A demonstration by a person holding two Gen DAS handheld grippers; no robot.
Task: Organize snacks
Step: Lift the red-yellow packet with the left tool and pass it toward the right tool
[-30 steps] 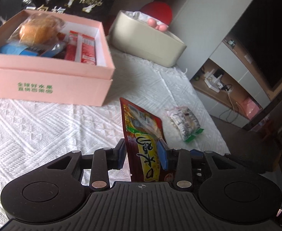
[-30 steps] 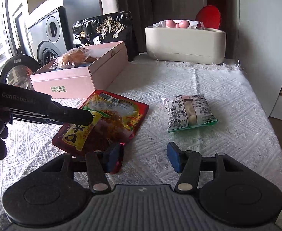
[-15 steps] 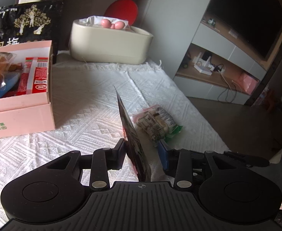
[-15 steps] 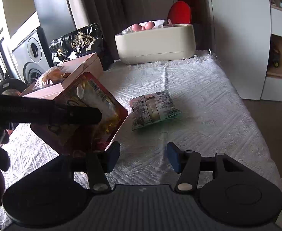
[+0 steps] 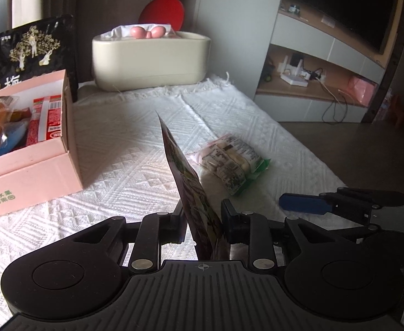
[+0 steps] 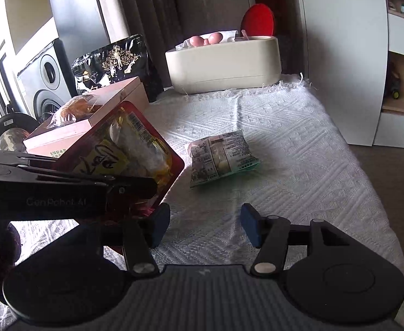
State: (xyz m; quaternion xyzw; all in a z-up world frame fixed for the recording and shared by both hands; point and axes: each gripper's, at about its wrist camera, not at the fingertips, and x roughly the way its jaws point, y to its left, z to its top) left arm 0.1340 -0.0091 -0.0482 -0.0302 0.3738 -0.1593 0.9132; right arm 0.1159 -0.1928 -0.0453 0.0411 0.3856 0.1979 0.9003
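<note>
My left gripper [image 5: 203,220] holds a red snack packet [image 5: 185,176] edge-on, and its jaws are closing on the lower end. In the right wrist view the red packet [image 6: 124,149] hangs tilted above the cloth, in front of the pink box [image 6: 91,127]. That pink box [image 5: 36,171], open at the left, holds a wrapped bun and red packets. A green-and-white snack packet [image 6: 218,157] lies flat on the white cloth, ahead of my right gripper [image 6: 204,226]. The right gripper is open with nothing between its blue pads.
A beige tissue box [image 5: 149,58] stands at the table's far end with a red round object behind it. A black bag [image 5: 28,47] leans behind the pink box. A speaker [image 6: 42,82] stands at the left. The table's edge [image 5: 312,154] drops to the floor on the right.
The left gripper rolled and swung away from the pink box, lifting the red packet off the cloth; the packet now shows edge-on. The right gripper barely moved.
</note>
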